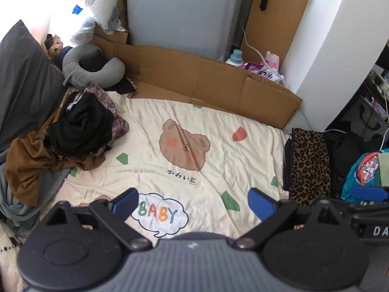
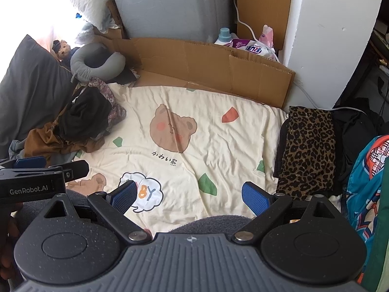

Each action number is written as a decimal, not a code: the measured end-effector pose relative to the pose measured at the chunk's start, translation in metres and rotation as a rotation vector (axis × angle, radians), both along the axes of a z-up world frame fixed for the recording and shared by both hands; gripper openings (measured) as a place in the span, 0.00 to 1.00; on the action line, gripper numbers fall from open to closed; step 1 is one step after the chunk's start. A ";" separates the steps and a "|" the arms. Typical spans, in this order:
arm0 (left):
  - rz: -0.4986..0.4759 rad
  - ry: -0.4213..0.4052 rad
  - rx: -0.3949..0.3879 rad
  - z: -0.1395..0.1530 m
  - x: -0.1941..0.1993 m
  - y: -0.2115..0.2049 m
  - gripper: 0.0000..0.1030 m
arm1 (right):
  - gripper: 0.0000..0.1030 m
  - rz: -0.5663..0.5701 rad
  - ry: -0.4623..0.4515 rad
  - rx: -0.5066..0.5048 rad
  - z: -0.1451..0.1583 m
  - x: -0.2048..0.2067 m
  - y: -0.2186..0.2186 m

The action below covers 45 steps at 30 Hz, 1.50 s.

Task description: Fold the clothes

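Observation:
A heap of unfolded clothes (image 1: 73, 131) (image 2: 80, 121), black, brown and patterned, lies at the left of a cream bear-print bedsheet (image 1: 218, 160) (image 2: 218, 146). A folded leopard-print garment (image 1: 308, 163) (image 2: 308, 150) rests on dark folded clothes at the sheet's right edge. My left gripper (image 1: 193, 203) hovers open over the near part of the sheet, above the "BABY" bubble, holding nothing. My right gripper (image 2: 189, 196) is open too, just to the right of it, also with nothing between its blue pads. The left gripper's side (image 2: 43, 172) shows at the left of the right wrist view.
Flattened cardboard (image 1: 206, 80) lines the far side of the bed. A grey neck pillow (image 1: 94, 68) and a dark pillow (image 1: 24, 80) sit at the back left. Detergent bottles (image 1: 257, 65) stand by a white pillar. A blue patterned bag (image 2: 364, 182) is at the right.

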State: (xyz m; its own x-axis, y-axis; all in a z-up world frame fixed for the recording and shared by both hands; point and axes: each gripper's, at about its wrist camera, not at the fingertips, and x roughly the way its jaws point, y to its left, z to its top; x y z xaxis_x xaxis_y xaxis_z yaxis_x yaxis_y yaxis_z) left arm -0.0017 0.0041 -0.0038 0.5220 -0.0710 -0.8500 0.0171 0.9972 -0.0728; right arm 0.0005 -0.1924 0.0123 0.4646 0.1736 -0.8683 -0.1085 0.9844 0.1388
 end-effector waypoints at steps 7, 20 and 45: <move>0.000 -0.004 0.013 0.001 0.000 -0.003 0.94 | 0.94 0.003 0.000 -0.006 0.000 -0.001 0.001; -0.007 -0.005 0.003 0.002 0.001 -0.002 0.94 | 0.94 0.000 -0.001 -0.010 0.000 0.000 0.003; 0.019 -0.025 0.033 0.017 -0.003 0.004 0.99 | 0.94 -0.020 0.003 -0.028 0.011 -0.005 -0.005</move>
State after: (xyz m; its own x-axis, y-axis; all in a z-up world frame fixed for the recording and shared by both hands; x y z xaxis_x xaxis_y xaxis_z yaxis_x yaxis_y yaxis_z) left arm -0.0045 0.0077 0.0129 0.5444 -0.0334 -0.8382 -0.0004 0.9992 -0.0400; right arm -0.0041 -0.1973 0.0237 0.4653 0.1405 -0.8739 -0.0886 0.9898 0.1119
